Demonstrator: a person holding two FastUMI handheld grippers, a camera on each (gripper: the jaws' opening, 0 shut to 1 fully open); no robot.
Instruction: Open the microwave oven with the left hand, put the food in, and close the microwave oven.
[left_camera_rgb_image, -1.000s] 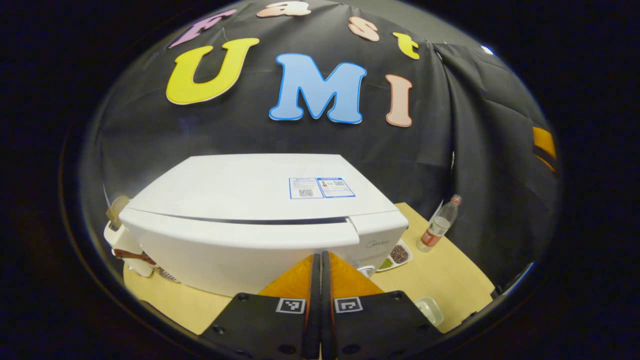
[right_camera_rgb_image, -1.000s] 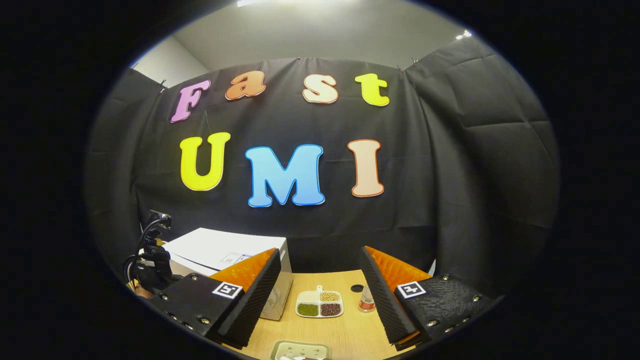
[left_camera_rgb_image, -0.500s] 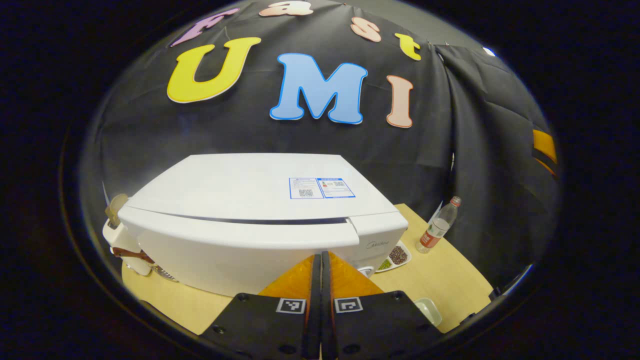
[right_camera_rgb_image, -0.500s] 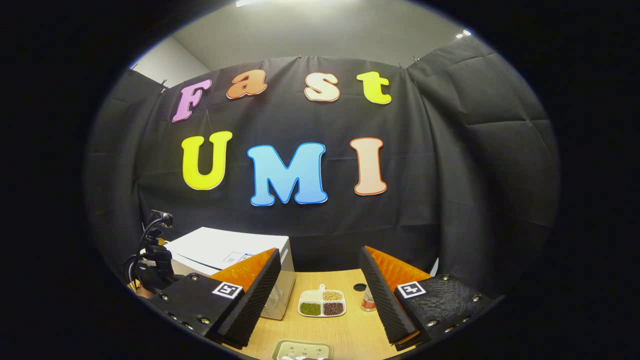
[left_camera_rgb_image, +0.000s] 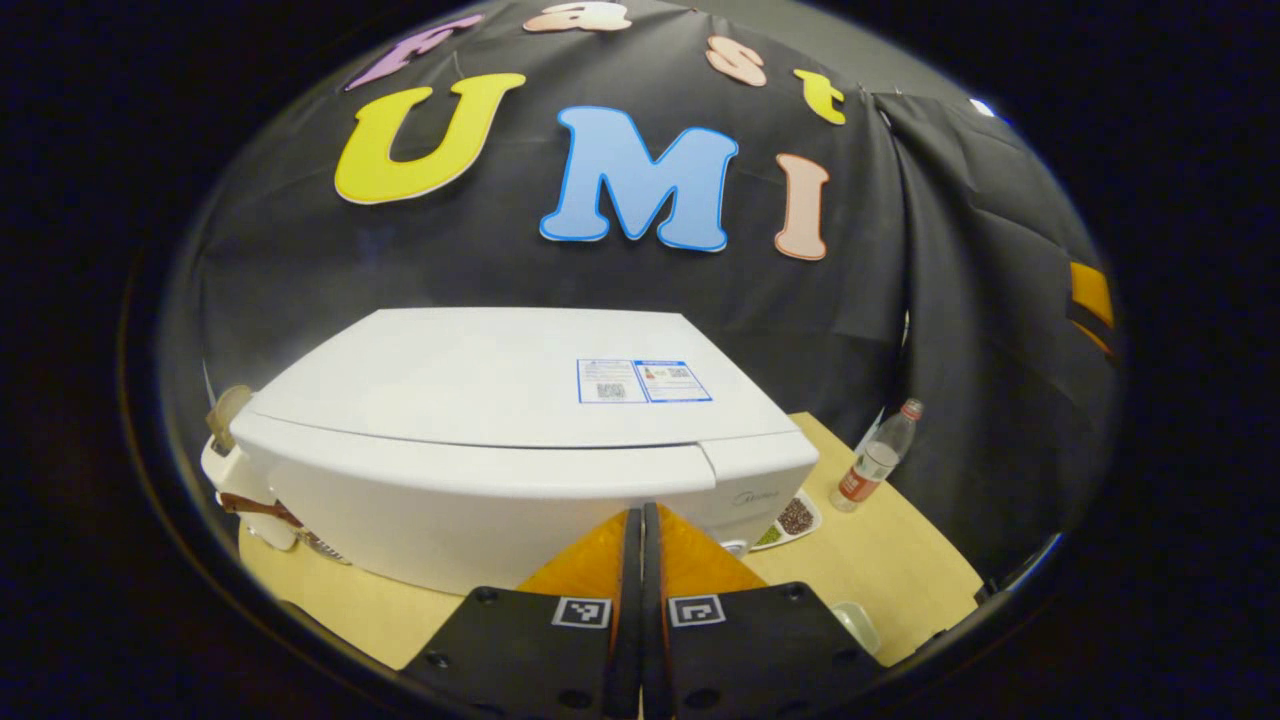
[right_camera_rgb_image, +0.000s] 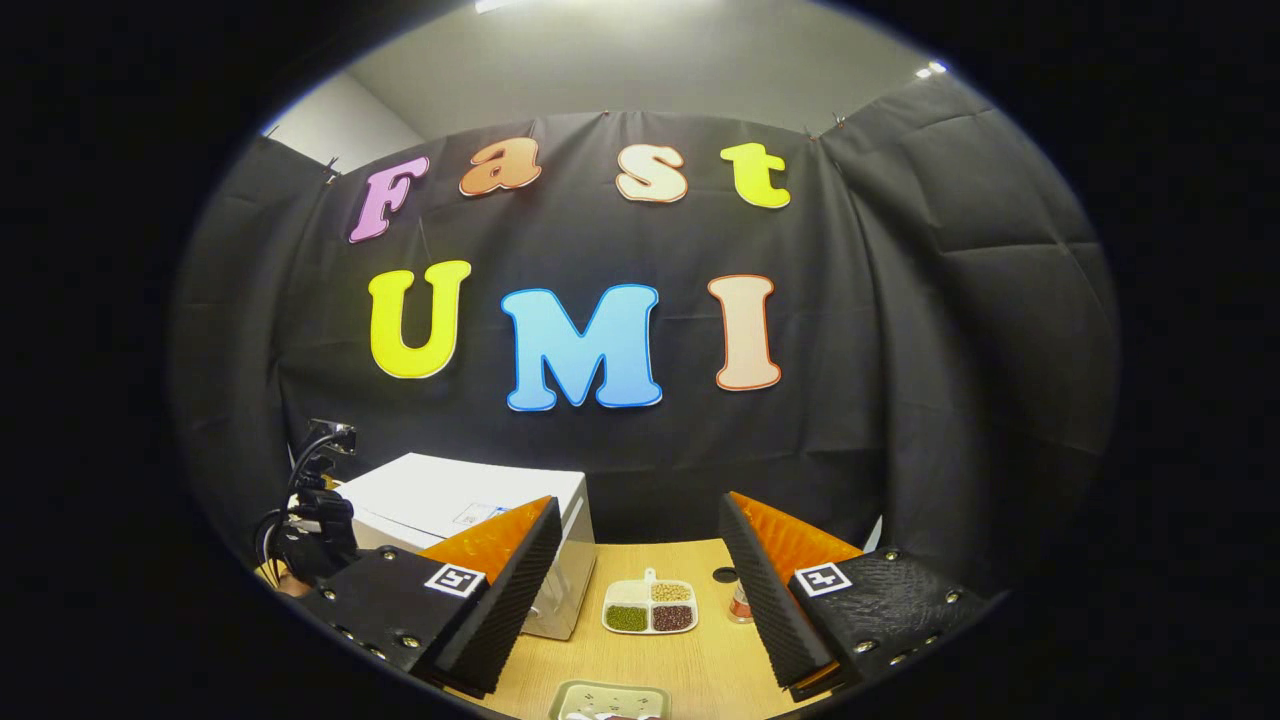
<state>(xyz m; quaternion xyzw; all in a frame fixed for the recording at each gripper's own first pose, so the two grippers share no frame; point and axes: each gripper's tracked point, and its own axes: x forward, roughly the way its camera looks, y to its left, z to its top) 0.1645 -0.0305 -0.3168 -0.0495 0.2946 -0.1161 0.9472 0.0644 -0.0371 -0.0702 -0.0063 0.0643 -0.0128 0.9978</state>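
My left tool (left_camera_rgb_image: 641, 515) is pressed closed, empty, right up against the microwave (left_camera_rgb_image: 520, 440) door front, which runs crosswise just ahead. My right tool (right_camera_rgb_image: 634, 530) hangs wide open, the food tray (right_camera_rgb_image: 612, 700) just beneath it on the surface (right_camera_rgb_image: 700, 670).

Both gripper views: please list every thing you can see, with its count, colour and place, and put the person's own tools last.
White box-shaped microwave oven: one, white, on the table's left part, door closed.
Light wooden table: one, pale wood, under everything.
White divided dish of beans: one, white with green, brown and pale fillings, right of the microwave oven.
Clear plastic bottle with red label: one, clear, far right, upright.
Pale shallow tray: one, pale, at the near table edge.
Left gripper: one, fingers closed together, at the oven's front.
Right gripper: one, fingers apart, above the table.
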